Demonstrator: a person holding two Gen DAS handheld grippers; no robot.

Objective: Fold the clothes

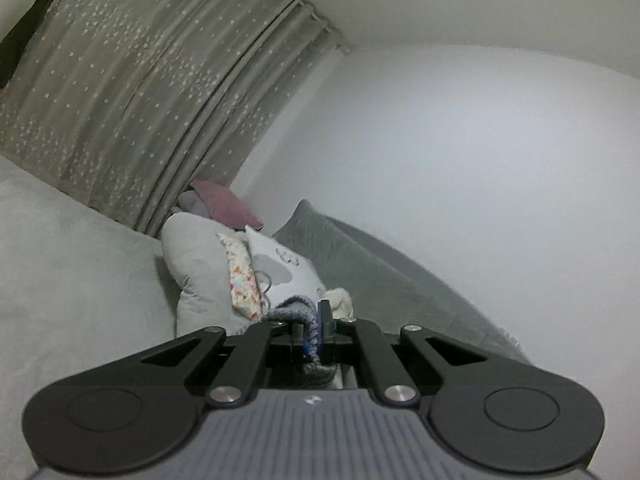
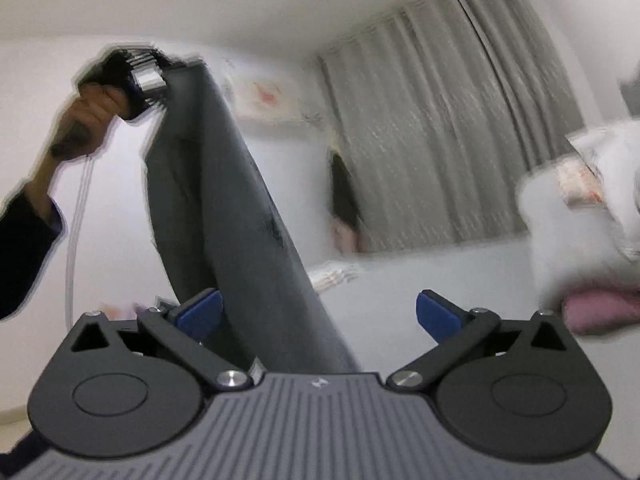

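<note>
My left gripper [image 1: 314, 334] is shut on a fold of a grey garment [image 1: 296, 310], pinched between its blue pads. In the right wrist view that same left gripper [image 2: 148, 80] is raised high at upper left, and the dark grey garment [image 2: 240, 220] hangs from it down past the camera. My right gripper [image 2: 320, 314] is open, its blue pads [image 2: 436, 316] wide apart; the hanging cloth passes between them beside the left pad, not gripped. The right wrist view is blurred.
A light grey bed surface [image 1: 72, 272] carries several pillows [image 1: 208, 264], a pink cushion [image 1: 224, 204] and a grey quilt [image 1: 380, 280]. Star-patterned curtains [image 1: 140, 100] hang behind. White walls surround. In the right wrist view, white pillows [image 2: 580, 208] and a pink cushion [image 2: 600, 308] lie at right.
</note>
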